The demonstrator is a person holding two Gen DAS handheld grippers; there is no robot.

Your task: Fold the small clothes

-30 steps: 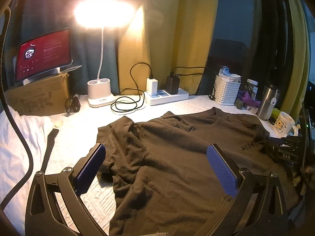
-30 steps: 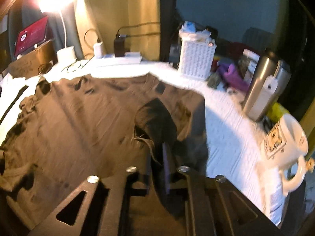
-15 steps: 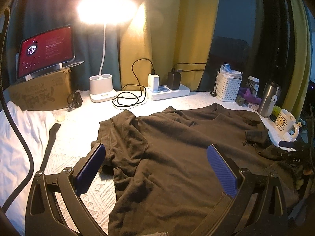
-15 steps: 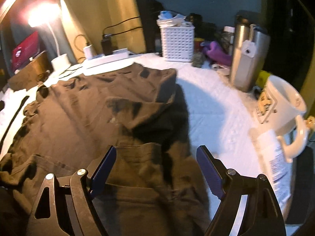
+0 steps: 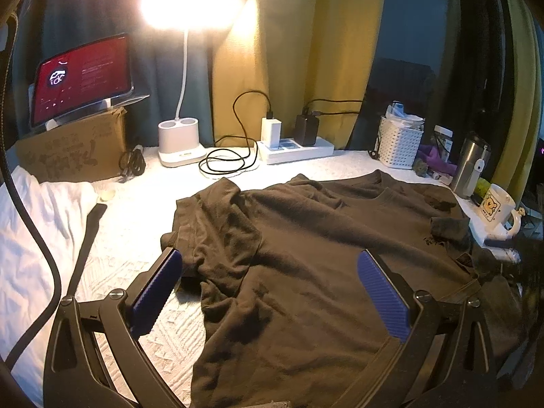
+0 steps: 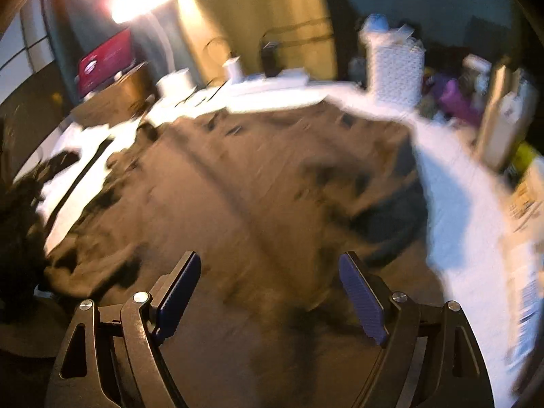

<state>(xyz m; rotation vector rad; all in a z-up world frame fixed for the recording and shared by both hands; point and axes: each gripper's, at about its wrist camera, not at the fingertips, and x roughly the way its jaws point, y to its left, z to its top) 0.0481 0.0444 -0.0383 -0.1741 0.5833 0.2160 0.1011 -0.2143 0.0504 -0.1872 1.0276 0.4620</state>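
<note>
A dark brown T-shirt (image 5: 323, 255) lies rumpled across the white bedcover (image 5: 136, 217), soft, light and best pinched at a sleeve hem. The left gripper (image 5: 268, 292) and right gripper (image 6: 270, 289) hover at six o'clock, fingers wide apart, empty; a desk lamp (image 5: 180, 139) glows at eleven.
</note>
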